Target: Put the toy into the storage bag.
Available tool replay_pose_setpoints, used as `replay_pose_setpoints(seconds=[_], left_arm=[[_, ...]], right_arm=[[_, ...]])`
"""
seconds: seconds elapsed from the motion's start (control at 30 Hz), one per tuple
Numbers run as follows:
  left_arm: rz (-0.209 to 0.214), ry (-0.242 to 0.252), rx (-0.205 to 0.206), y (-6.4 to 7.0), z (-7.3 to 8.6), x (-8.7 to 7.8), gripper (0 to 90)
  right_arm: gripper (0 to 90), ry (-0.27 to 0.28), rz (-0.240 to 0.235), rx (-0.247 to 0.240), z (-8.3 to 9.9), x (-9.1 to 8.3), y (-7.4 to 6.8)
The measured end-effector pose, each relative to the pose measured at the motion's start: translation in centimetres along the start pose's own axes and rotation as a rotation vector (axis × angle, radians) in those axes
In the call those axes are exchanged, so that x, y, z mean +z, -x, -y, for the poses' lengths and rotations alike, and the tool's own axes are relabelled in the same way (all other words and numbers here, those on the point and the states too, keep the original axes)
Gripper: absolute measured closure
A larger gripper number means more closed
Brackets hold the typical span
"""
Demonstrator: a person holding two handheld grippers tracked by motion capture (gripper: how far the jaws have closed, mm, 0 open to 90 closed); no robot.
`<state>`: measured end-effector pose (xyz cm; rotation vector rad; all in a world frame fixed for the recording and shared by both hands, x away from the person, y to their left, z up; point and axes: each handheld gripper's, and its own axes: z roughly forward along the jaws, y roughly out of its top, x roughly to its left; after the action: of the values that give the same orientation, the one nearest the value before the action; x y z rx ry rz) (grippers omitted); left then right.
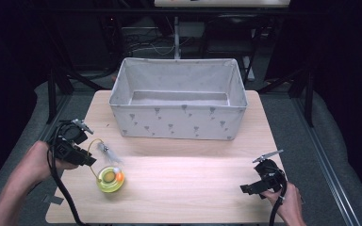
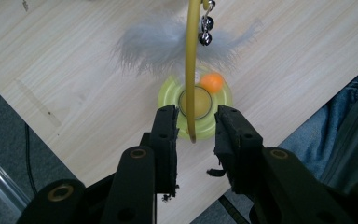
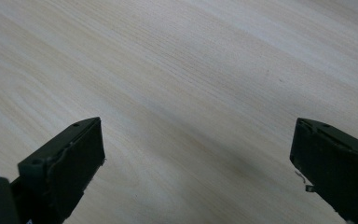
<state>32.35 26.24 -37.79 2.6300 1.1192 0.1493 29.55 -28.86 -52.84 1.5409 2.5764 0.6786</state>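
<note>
Left gripper (image 2: pixel 193 126) fingers astride yellow wand (image 2: pixel 191 70), above toy base (image 2: pixel 168 95).

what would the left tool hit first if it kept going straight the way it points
Probably the thin yellow wand standing between its open jaws, then the yellow-green toy base just beyond; depth is hard to judge.

Count: one table (image 1: pixel 179 183), one fabric bin (image 1: pixel 178 120), one yellow feather toy (image 1: pixel 110 179), two grippers: left (image 1: pixel 90 161), right (image 1: pixel 243 189).

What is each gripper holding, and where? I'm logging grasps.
Left gripper: jaws either side of the cat toy's yellow wand, contact unclear. Right gripper: open, nothing.
</note>
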Motion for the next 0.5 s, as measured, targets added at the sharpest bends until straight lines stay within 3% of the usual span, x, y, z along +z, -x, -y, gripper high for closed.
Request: replay_pose_setpoints(seconds=[0.4, 0.5], left_arm=[[-0.018, 0.005, -0.008, 0.07, 0.15, 0.11, 87.3], [-0.025, 0.004, -0.004, 0.17, 0.1, 0.04, 87.7]], right_arm=[[3.0, -0.007, 0.0, -0.002, -0.01, 0.01, -0.01], [3.0, -0.008, 0.006, -0.004, -0.01, 0.01, 0.02]])
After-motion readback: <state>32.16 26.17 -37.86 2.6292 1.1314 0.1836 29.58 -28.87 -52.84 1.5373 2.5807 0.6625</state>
